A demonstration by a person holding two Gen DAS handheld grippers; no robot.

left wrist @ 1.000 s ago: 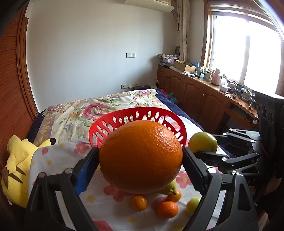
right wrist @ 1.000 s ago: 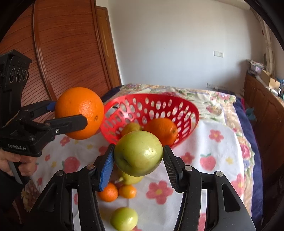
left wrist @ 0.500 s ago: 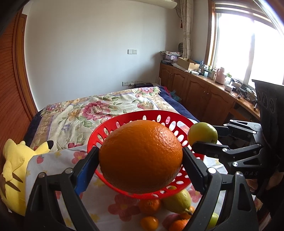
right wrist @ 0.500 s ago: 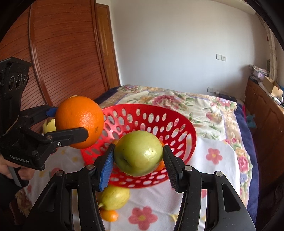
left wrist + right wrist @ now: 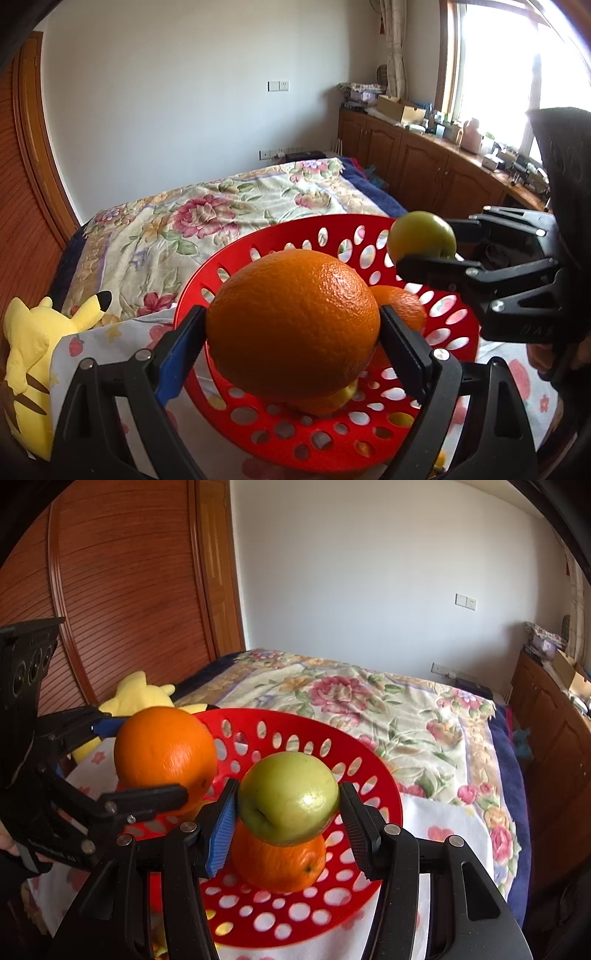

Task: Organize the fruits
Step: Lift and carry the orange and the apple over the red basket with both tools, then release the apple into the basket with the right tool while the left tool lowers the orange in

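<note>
My left gripper (image 5: 291,332) is shut on a large orange (image 5: 291,325), held over the red perforated basket (image 5: 332,443). From the right wrist view the same orange (image 5: 164,753) and left gripper (image 5: 155,760) hang over the basket's left rim. My right gripper (image 5: 288,812) is shut on a green apple (image 5: 288,797) above the red basket (image 5: 369,768); this apple (image 5: 421,236) and gripper (image 5: 424,243) show at the basket's right rim. Another orange (image 5: 280,864) lies inside the basket, also visible behind the held orange (image 5: 402,306).
The basket sits on a white flower-print cloth (image 5: 443,823) over a floral bedspread (image 5: 221,214). A yellow plush toy (image 5: 33,343) lies at the left. Wooden cabinets (image 5: 424,162) run along the right, a slatted wooden wardrobe (image 5: 122,602) on the left.
Both grippers have moved forward over the basket, each still holding its fruit. The loose fruits on the cloth have slid out of sight below the basket.
</note>
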